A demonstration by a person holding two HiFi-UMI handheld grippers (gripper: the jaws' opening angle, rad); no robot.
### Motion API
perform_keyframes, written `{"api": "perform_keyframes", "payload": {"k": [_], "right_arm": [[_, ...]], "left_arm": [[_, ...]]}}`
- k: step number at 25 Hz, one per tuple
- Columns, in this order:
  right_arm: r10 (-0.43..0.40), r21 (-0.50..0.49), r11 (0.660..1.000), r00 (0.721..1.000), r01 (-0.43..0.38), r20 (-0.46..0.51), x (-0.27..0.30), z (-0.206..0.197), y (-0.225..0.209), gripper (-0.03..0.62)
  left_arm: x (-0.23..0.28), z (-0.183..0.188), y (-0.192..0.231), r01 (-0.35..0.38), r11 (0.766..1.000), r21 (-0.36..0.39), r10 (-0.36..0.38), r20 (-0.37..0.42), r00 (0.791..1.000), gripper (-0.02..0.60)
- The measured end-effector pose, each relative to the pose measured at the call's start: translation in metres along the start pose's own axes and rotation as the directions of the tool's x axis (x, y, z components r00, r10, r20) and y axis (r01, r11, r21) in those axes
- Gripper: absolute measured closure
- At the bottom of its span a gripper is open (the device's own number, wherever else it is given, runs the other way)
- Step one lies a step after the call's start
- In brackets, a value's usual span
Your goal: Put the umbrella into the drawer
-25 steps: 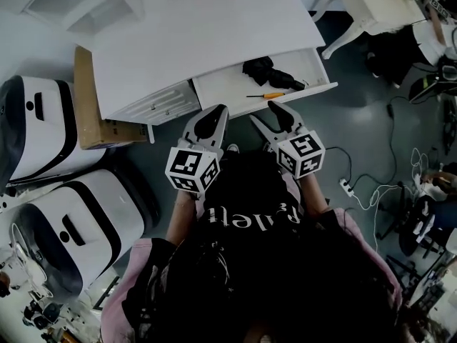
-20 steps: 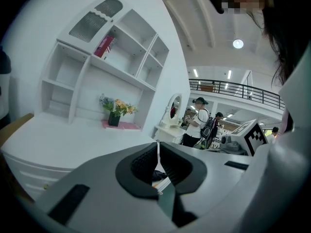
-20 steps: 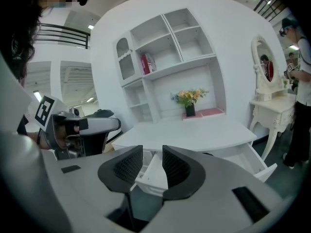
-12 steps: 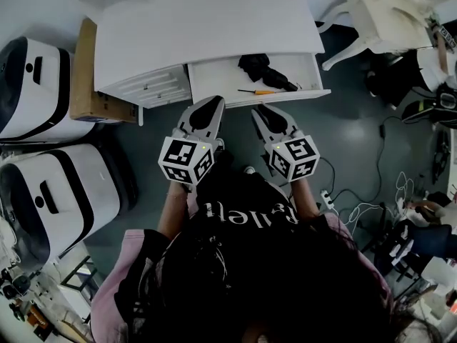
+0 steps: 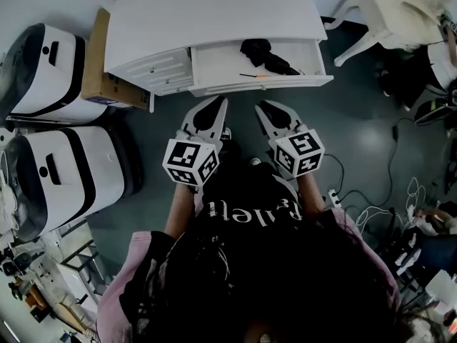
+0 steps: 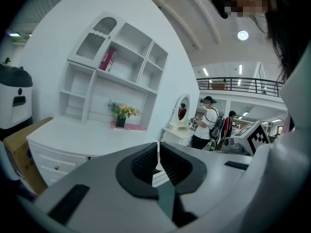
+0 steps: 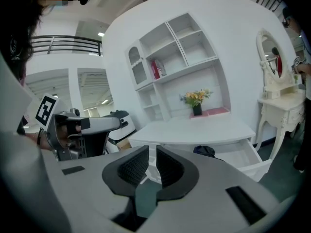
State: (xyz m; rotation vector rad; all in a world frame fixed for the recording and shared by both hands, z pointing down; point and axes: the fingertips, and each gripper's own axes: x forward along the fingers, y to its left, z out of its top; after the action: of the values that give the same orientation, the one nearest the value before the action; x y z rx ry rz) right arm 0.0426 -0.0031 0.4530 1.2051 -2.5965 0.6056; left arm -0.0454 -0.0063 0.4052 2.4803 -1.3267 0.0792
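Note:
A black folded umbrella (image 5: 260,51) lies in the open right drawer (image 5: 264,86) of the white desk (image 5: 214,13), beside an orange-handled screwdriver (image 5: 251,75). Both grippers hang in front of the drawer, clear of it and close to the person's body. My left gripper (image 5: 214,104) is shut with nothing in it; in the left gripper view its pads (image 6: 146,161) meet. My right gripper (image 5: 265,107) has its jaws drawn together on nothing, the pads (image 7: 131,166) almost touching. The right gripper view shows the umbrella (image 7: 204,151) inside the drawer (image 7: 250,159).
Two white rounded machines (image 5: 50,70) (image 5: 64,184) and a cardboard box (image 5: 96,77) stand left of the desk. A white dressing table (image 5: 400,6) is at the far right. Cables and a power strip (image 5: 332,195) lie on the floor. A shelf unit (image 6: 116,57) tops the desk.
Both grippers have drawn back from the drawer toward the person's body. The right jaws, spread wide a second ago, have closed. The umbrella and screwdriver stay in the drawer.

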Motion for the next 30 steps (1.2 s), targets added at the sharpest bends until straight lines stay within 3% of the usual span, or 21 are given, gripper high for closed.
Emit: {"api": "perform_keyframes", "payload": {"k": [13,30], "right_arm": [[0.100,-0.076,0.992,0.995,-0.102,-0.024,-0.042,-0.024,0.024,0.523],[0.131,-0.099,0.986,0.991,-0.134,-0.032,-0.060,-0.029,0.027,0.526]], "left_arm": [[-0.040,-0.025,-0.048,-0.086,0.996,-0.014,0.086,0.028,0.996,0.557],[-0.045,-0.027,-0.068,-0.097,0.995,-0.004,0.097,0.041,0.994,0.557]]}}
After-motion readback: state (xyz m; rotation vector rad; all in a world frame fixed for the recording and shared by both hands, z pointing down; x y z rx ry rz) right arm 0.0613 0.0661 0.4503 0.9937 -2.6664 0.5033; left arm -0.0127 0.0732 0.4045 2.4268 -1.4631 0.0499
